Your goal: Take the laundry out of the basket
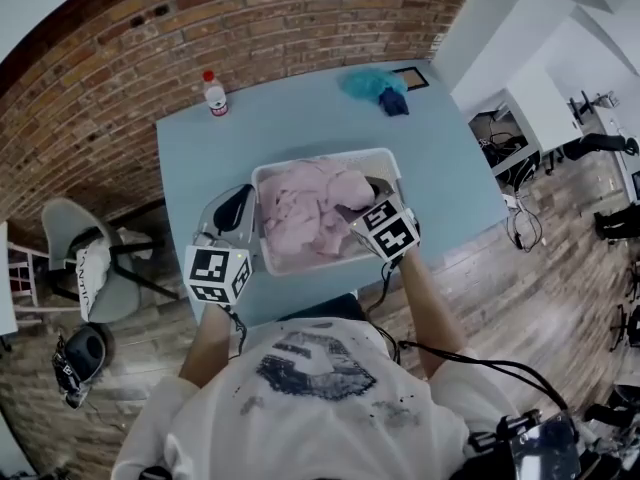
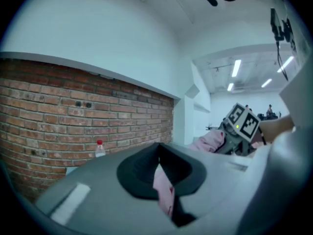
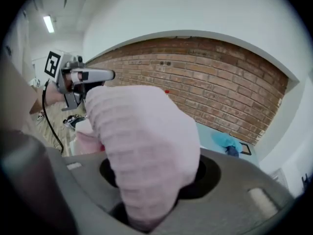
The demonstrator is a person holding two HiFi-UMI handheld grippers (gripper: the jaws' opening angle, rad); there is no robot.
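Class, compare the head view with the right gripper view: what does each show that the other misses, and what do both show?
Head view only: the person's white shirt and a grey chair. Right gripper view only: the right claw shut on pink laundry, plus a ceiling light. Both: the brick wall, blue table and turquoise cloth.

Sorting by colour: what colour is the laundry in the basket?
Pale pink laundry; clearest in the head view.
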